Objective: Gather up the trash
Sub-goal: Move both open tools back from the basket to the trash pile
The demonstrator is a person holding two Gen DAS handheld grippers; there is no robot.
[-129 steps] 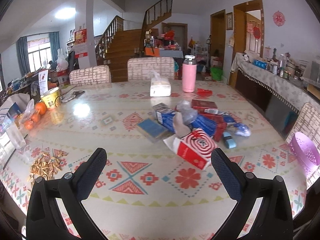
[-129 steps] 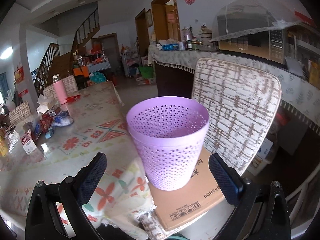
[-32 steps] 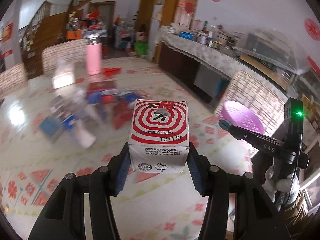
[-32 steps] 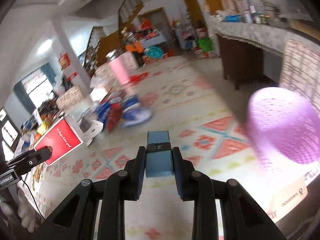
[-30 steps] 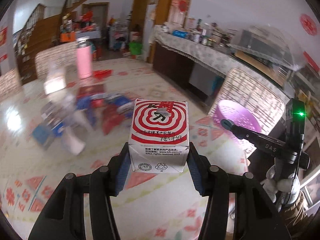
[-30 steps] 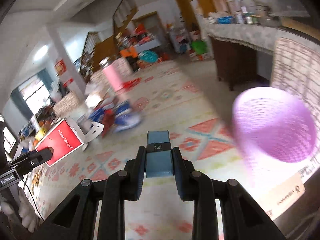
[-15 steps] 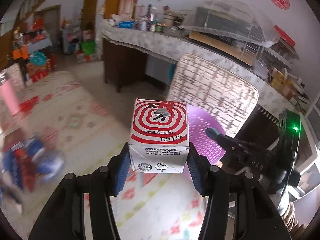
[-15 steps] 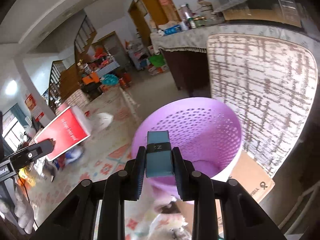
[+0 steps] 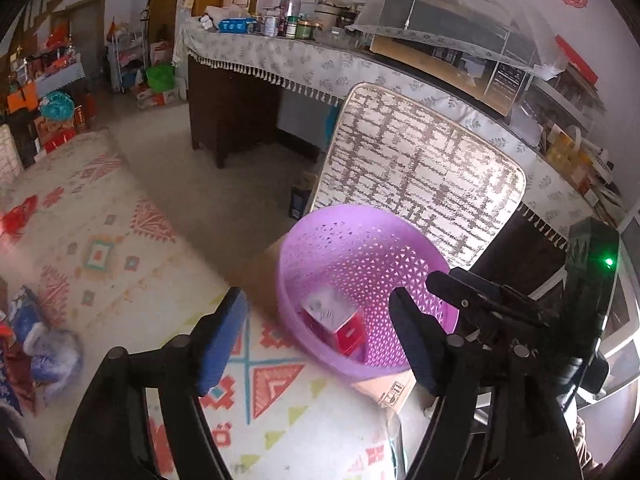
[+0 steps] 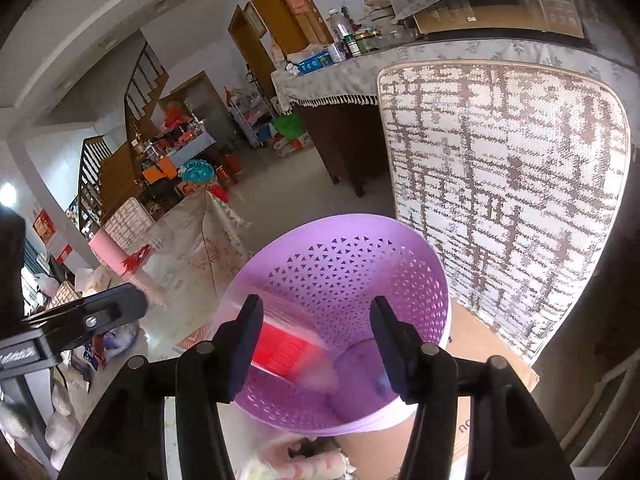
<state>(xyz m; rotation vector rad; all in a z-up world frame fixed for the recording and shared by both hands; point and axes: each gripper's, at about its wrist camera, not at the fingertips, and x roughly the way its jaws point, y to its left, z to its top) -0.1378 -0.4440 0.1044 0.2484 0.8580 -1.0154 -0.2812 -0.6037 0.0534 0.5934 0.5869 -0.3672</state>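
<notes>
A purple perforated bin (image 9: 400, 248) stands on a cardboard box on a chair, beside the table edge. A red and white carton (image 9: 334, 320) lies inside it; in the right wrist view it shows as a red blur (image 10: 284, 350) inside the bin (image 10: 360, 264). My left gripper (image 9: 320, 334) is open and empty, just above the bin's near rim. My right gripper (image 10: 316, 344) is open and empty over the bin's mouth; it also shows in the left wrist view (image 9: 472, 292). The small blue box is not clearly visible.
More trash (image 9: 36, 344) lies on the patterned tablecloth (image 9: 120, 264) at the left. The chair back (image 9: 420, 176) rises behind the bin. A cluttered counter (image 9: 304, 56) runs along the wall. A pink bottle (image 10: 106, 254) stands on the table farther off.
Both grippers opened over the bin. The red and white carton dropped from my left gripper into the bin, and the blue box left my right gripper.
</notes>
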